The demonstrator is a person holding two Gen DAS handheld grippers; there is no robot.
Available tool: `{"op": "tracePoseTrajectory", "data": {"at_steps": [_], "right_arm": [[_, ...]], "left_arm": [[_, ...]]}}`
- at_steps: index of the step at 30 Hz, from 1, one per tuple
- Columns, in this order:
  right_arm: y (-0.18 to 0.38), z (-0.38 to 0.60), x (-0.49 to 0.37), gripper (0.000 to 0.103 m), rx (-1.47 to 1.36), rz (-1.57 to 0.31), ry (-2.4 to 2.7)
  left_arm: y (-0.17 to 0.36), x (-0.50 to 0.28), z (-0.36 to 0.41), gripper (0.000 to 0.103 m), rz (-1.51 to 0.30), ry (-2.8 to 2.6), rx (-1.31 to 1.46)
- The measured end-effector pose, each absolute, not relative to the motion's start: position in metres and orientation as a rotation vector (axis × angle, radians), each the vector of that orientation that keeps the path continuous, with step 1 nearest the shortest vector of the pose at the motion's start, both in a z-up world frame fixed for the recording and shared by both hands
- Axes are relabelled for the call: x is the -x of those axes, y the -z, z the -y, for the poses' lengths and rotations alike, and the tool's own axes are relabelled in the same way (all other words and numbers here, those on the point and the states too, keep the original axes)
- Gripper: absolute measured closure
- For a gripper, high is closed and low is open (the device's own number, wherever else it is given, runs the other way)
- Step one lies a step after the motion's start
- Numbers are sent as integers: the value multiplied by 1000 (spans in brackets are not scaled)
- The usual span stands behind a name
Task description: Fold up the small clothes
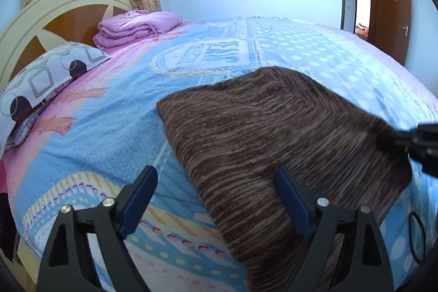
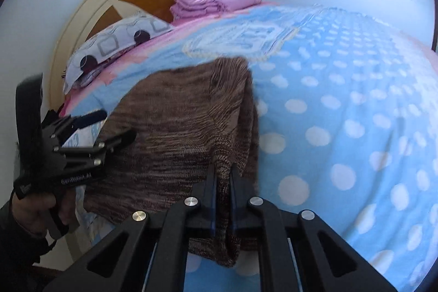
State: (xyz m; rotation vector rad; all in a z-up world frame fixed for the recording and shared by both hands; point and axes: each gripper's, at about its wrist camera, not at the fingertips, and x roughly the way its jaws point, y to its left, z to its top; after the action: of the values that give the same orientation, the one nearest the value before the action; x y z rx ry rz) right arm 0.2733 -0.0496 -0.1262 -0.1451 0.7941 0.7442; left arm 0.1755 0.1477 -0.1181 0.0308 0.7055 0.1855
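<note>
A brown striped knit garment [image 1: 273, 144] lies on the blue patterned bedspread [image 1: 115, 111]. My left gripper [image 1: 216, 182] is open just above the garment's near left edge, one finger over the bedspread, one over the knit. My right gripper [image 2: 223, 177] is shut on the garment's right edge [image 2: 223, 155] and lifts a fold of it. The garment [image 2: 175, 127] fills the middle of the right wrist view. The left gripper [image 2: 109, 125] shows there at the left, open. The right gripper [image 1: 397, 140] shows at the right edge of the left wrist view, blurred.
A folded pink blanket [image 1: 137, 26] and a patterned pillow [image 1: 43, 78] lie by the cream headboard [image 1: 41, 15]. A brown door [image 1: 391, 10] stands open at the far right. A black hair tie [image 1: 416, 237] lies on the bedspread at the near right.
</note>
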Motion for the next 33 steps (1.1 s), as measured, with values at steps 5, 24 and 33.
{"op": "tracePoseTrajectory", "data": {"at_steps": [5,24,33], "right_arm": [[157,61,-293,93,80,-925,-759],[74,126,-197,46,19,-572,-659],[39,120,-161,37,91,-419,-656]], "left_arm": [[137,-180,-156,0,-734,-201,20],[49,-94,-134,0,-606,-153,96],[30,-86,-125,0,-553,-124,87]]}}
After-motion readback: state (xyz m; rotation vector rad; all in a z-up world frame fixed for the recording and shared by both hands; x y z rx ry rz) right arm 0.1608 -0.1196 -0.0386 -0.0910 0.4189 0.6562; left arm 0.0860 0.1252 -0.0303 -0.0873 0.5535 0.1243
